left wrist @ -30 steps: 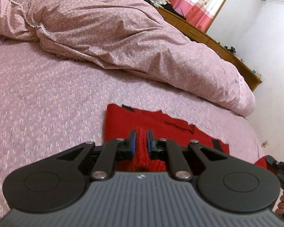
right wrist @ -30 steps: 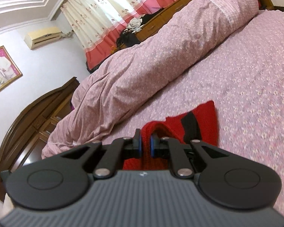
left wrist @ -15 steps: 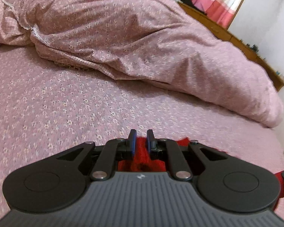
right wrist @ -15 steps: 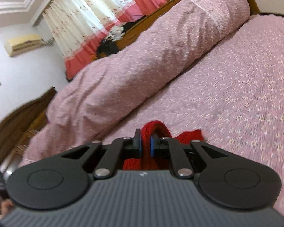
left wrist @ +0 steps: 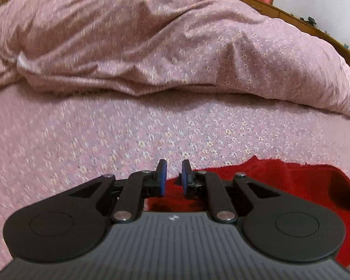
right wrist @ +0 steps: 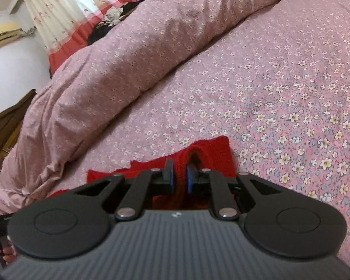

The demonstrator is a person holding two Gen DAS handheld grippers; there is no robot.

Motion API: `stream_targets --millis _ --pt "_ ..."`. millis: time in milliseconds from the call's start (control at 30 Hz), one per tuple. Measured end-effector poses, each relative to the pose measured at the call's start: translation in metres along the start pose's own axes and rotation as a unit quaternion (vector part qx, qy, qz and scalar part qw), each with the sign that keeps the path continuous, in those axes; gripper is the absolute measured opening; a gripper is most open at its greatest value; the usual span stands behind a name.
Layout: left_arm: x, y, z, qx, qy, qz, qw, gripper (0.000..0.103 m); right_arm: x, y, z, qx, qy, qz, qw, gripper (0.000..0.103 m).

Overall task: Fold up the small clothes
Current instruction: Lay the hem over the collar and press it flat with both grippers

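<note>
A fold of the red knit garment (right wrist: 207,156) has been laid on the near part of the flowered bedsheet (right wrist: 291,93), the left gripper (left wrist: 173,175) parted and empty above it, the right gripper (right wrist: 179,177), jaws just opening, loosely straddling a ridge; release and any further folds remain.

A red knitted garment (right wrist: 212,156) lies on the pink floral bedsheet (right wrist: 291,93) just ahead of both grippers, with a rumpled pink floral quilt (left wrist: 175,46) heaped behind it and wooden cabinets (left wrist: 291,16) beyond the quilt.
</note>
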State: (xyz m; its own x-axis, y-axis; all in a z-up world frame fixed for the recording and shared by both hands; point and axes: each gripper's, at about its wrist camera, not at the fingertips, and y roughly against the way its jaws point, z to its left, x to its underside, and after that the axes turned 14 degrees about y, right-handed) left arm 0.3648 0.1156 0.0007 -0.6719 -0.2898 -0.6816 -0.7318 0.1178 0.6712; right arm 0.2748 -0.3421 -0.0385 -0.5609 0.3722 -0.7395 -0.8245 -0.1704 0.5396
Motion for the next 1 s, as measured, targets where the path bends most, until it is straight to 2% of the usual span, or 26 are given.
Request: stream_targets --millis 33,133,200,267,400,533,633,833,1000 --pt "-0.002 0.005 -0.002 -0.003 -0.007 -0.008 0.9999 0.016 0.0 0.003 0.001 -0.001 0.004 -0.001 1.0 0.02" --pt "-0.009 0.019 -0.006 -0.009 -0.01 -0.029 0.9995 0.017 -0.001 0.016 0.004 0.005 0.02 -0.012 1.0 0.039" --pt "-0.012 0.029 -0.007 -0.001 -0.002 -0.032 0.9995 0.017 -0.002 0.024 0.007 0.015 0.031 -0.024 0.999 0.059" --pt "-0.012 0.036 -0.01 0.007 -0.002 -0.028 0.9996 0.017 -0.004 0.033 0.01 0.014 0.042 -0.031 0.999 0.059" --pt "0.001 0.042 -0.025 0.024 -0.027 -0.018 0.9992 0.018 -0.003 0.041 0.021 0.004 0.082 -0.019 0.996 0.059" --pt "0.021 0.032 -0.048 0.053 -0.037 0.013 0.9978 0.018 0.0 0.04 0.039 0.001 0.142 -0.005 0.99 0.059" --pt "0.038 0.021 -0.073 0.077 -0.061 0.03 0.9947 0.018 0.001 0.033 0.047 0.012 0.162 0.002 0.987 0.059" --pt "0.056 -0.023 -0.121 0.068 -0.095 0.06 0.9914 0.018 0.009 0.024 0.044 0.055 0.181 -0.001 0.982 0.059" --pt "0.061 -0.055 -0.142 0.048 -0.106 0.068 0.9909 0.018 0.001 0.009 0.033 0.079 0.195 -0.005 0.978 0.059"
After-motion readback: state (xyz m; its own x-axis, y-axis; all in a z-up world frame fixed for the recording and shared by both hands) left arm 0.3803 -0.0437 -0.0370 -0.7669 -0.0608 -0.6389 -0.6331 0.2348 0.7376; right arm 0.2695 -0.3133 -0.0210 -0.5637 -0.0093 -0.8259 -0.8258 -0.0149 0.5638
